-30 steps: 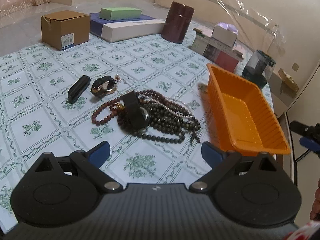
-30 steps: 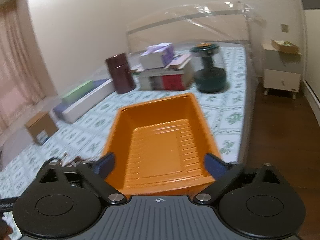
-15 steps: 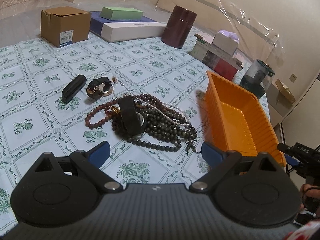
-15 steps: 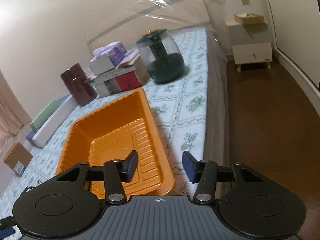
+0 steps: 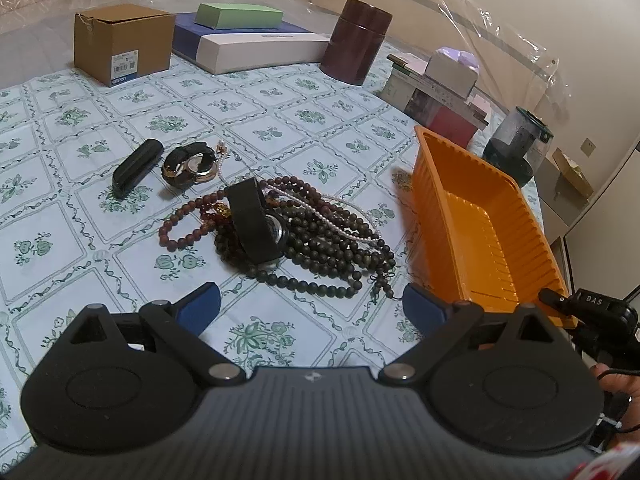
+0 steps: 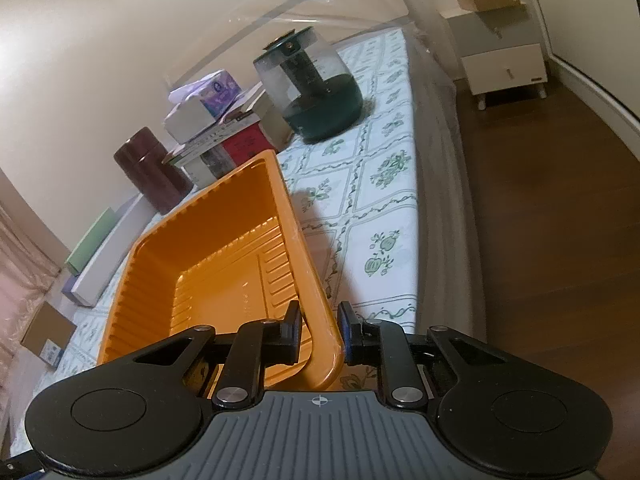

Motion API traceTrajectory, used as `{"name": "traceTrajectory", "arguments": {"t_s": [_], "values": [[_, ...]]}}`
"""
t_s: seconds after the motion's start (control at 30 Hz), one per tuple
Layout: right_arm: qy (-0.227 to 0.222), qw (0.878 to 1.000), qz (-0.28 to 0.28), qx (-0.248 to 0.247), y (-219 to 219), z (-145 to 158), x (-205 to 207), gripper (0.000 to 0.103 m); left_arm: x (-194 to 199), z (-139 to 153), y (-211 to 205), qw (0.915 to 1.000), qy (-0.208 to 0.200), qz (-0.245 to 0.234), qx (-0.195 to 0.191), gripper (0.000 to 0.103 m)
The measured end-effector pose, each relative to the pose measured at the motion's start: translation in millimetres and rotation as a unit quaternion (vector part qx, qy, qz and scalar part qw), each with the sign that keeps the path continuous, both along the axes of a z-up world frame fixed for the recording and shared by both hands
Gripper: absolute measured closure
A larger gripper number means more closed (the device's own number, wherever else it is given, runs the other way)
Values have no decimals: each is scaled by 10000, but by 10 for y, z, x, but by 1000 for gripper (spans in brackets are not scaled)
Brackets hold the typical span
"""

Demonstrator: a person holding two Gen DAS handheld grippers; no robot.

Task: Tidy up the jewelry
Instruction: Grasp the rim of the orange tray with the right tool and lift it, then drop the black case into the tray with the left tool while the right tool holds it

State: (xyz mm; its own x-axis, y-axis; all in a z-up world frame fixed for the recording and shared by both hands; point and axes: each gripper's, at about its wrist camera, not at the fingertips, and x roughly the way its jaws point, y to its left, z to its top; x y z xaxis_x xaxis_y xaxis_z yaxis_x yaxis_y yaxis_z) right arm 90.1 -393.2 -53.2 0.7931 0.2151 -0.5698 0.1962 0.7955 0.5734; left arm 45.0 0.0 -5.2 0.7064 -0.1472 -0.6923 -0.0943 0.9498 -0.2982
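On the bed, tray (image 6: 224,264) runs lengthwise away; right gripper (image 6: 320,330) is closing astride its near rim; left gripper (image 5: 312,304) gapes empty.

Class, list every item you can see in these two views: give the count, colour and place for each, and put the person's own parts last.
Orange tray: one, empty, right of the beads.
Bead strands: a tangled pile, dark and reddish-brown, centre of the cloth.
Watches: two, one dark and gold left of the pile, one black-strapped on it.
Black case: one, left of the watches.
Cardboard box: one, brown, far left.
Flat boxes: three, green on blue and white, at the back.
Maroon canister: one, at the back.
Green-based jug: one, beyond the tray.
Left claw: open, above the cloth.
Right claw: closing on the tray's near corner.
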Motion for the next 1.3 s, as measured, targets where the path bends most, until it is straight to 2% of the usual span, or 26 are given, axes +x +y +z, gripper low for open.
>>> {"name": "traceTrajectory", "arguments": {"t_s": [0.07, 0.17, 0.27, 0.47, 0.6, 0.77, 0.87, 0.93, 1.03, 1.17, 1.3], "values": [[81, 9996, -22, 268, -41, -45, 22, 84, -2, 3, -15, 10000, -12, -15, -5, 6], [92, 9996, -30, 270, -32, -50, 17, 84, -11, 8, -11, 10000, -21, -11, 10, 6], [21, 10000, 43, -32, 27, 37, 5, 95, -12, -2, 3, 10000, -12, 49, 21, 6], [-232, 9966, 209, -766, 165, 274, -1, 95, 4, -61, 73, 9999, 9, 83, 127, 6], [-440, 9926, 335, -1083, 232, 415, 7, 95, 55, -118, 149, 9995, -84, 93, 286, 9], [-602, 9868, 456, -1432, 333, 508, 20, 95, 199, -185, 254, 9986, -271, 71, 455, 22], [-594, 9862, 457, -1473, 338, 512, 42, 95, 311, -200, 269, 9983, -341, 45, 476, 38], [-595, 9856, 463, -1513, 342, 515, 50, 95, 398, -214, 262, 9980, -327, 2, 535, 56], [-648, 9830, 498, -1644, 392, 544, 46, 95, 522, -263, 255, 9975, -222, -24, 668, 73], [-749, 9786, 580, -1824, 447, 591, 28, 95, 578, -237, 241, 9969, -175, -104, 759, 83], [-849, 9737, 685, -2001, 515, 632, 6, 95, 578, -113, 228, 9959, -263, -203, 843, 85]]}}
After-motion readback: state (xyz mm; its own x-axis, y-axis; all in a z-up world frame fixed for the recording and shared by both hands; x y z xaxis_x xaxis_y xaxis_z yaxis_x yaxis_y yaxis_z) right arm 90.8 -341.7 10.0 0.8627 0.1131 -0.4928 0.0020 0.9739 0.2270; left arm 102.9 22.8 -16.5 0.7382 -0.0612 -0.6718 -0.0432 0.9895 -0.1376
